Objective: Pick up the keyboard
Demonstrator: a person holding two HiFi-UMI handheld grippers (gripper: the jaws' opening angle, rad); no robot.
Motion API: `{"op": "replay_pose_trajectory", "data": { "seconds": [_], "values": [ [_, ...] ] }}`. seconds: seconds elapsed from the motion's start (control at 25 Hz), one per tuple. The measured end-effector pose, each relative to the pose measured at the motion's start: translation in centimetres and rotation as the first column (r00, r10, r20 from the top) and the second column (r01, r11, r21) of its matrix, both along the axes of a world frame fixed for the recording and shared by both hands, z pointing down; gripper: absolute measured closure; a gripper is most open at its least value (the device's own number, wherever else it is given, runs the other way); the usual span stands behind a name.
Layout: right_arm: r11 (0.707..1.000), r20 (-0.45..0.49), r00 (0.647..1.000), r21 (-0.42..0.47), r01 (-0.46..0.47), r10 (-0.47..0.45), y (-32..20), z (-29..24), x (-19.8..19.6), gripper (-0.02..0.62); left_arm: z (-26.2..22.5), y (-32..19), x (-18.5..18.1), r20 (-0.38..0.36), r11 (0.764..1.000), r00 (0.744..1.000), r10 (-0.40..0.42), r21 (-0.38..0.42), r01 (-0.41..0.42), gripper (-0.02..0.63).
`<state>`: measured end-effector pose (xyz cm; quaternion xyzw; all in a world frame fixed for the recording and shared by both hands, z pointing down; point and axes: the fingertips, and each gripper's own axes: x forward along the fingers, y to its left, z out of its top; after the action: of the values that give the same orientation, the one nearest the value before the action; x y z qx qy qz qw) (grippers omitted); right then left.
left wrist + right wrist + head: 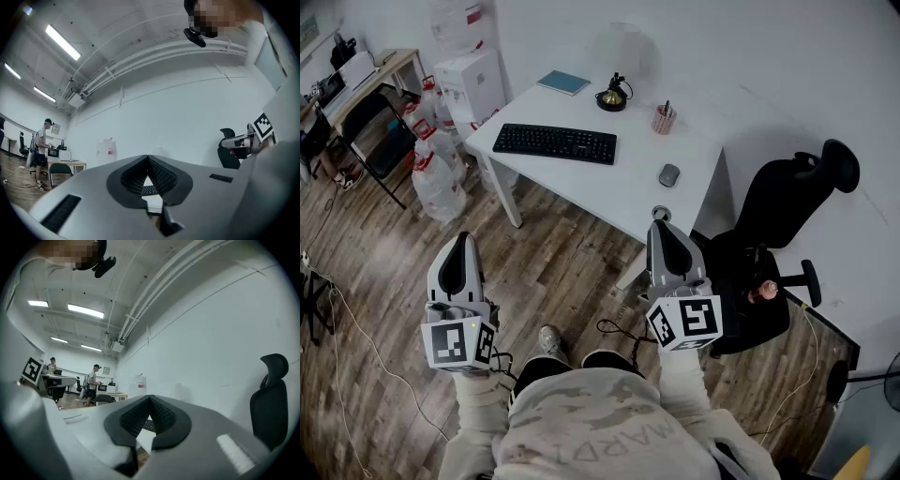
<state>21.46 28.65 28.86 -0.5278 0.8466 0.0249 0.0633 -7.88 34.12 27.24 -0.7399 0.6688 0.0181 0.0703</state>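
A black keyboard [555,143] lies on the white desk [628,192], toward its left half. Both grippers hang in the air on my side of the desk, well short of it. My left gripper [464,244] is shut and empty above the wood floor. Just off the desk's near corner, my right gripper [666,234] is shut too, with nothing in it. In the left gripper view the jaws of the left gripper [148,160] meet, and a sliver of the keyboard [149,190] shows below them. The right gripper [150,399] looks the same, with the keyboard [148,425] behind.
On the desk are a grey mouse [669,174], a pen cup [664,119], a blue notebook [563,82] and a small black-and-gold object [612,96]. A black office chair [773,244] stands right of the desk. Water jugs [436,173] and boxes sit to its left. Cables cross the floor.
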Motion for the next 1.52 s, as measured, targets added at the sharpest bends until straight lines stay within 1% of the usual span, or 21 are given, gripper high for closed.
{"op": "replay_pose_trajectory", "data": {
  "seconds": [0.16,0.48,0.6,0.8,1.2,1.44,1.52],
  "values": [
    [1.000,0.003,1.000,0.003,-0.005,0.005,-0.2,-0.3,-0.2,0.584,-0.3,-0.3,-0.3,-0.002,1.000,1.000,0.002,0.003,-0.002,0.600],
    [1.000,0.011,1.000,0.004,-0.013,0.013,-1.8,-0.3,-2.1,0.584,-0.5,-2.0,-2.2,0.007,1.000,1.000,0.010,0.006,-0.010,0.600],
    [1.000,0.009,1.000,0.020,-0.009,0.008,-2.8,-0.1,-3.1,0.585,-0.3,-3.2,-3.0,0.016,1.000,1.000,0.014,0.004,-0.014,0.600],
    [1.000,0.008,1.000,0.015,-0.010,0.010,-4.7,0.3,-5.0,0.584,-0.2,-5.4,-4.6,0.024,0.999,0.999,0.030,0.011,-0.030,0.600],
    [0.998,0.012,0.998,0.013,-0.063,0.063,-8.9,0.3,-7.7,0.586,0.2,-11.1,-7.9,0.007,0.997,0.997,0.081,0.010,-0.081,0.600],
    [0.996,0.026,0.996,0.008,-0.090,0.090,-10.4,0.4,-9.3,0.584,0.5,-13.4,-9.8,-0.002,0.994,0.994,0.110,0.005,-0.110,0.600],
    [0.995,0.016,0.995,0.007,-0.098,0.097,-10.7,0.5,-9.8,0.584,0.7,-14.0,-10.4,-0.007,0.993,0.993,0.117,0.003,-0.117,0.600]
  ]
}}
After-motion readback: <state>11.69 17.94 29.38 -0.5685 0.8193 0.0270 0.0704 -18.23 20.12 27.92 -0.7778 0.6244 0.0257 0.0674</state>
